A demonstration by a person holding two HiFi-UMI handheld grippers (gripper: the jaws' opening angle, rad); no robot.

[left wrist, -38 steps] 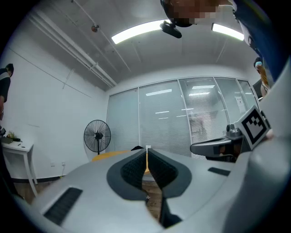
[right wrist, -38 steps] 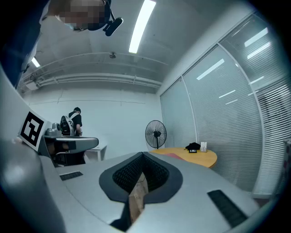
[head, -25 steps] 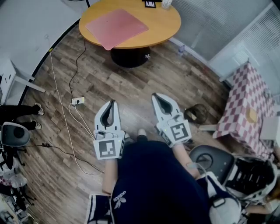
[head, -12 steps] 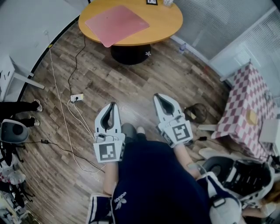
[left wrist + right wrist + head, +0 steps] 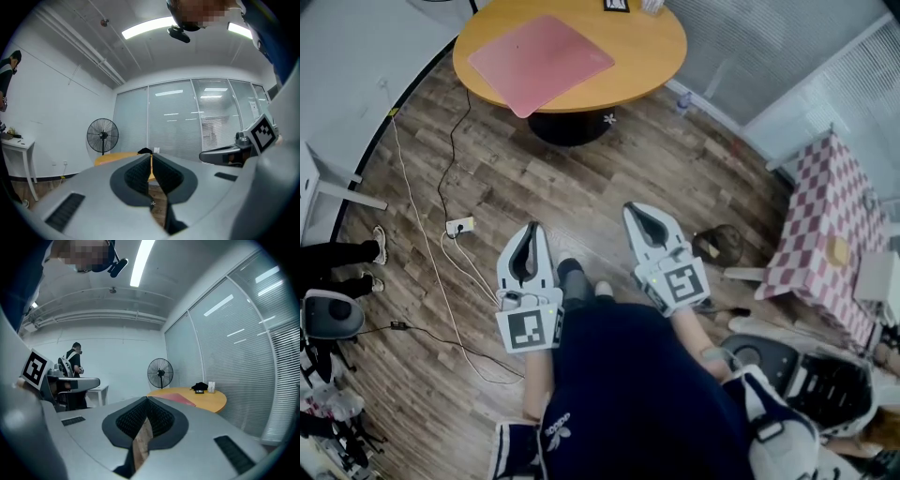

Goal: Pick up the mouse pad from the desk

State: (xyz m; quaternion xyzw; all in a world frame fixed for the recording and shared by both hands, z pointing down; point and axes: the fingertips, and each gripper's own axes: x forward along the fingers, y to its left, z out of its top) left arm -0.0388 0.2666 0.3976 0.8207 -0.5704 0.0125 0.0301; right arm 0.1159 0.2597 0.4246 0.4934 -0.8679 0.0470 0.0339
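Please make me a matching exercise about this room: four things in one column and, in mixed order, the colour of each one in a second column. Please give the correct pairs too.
Things:
1. mouse pad
2. power strip
3. tablecloth
4. standing fan

Colours:
A. black
B. red and white checks
C. pink
D. white

Pairs: 1-C; 2-D; 3-B; 4-A

Bare floor (image 5: 675, 178) runs ahead to the round table (image 5: 656, 56) (a power strip (image 5: 459, 226) lies left, a checkered table (image 5: 834, 225) stands right).
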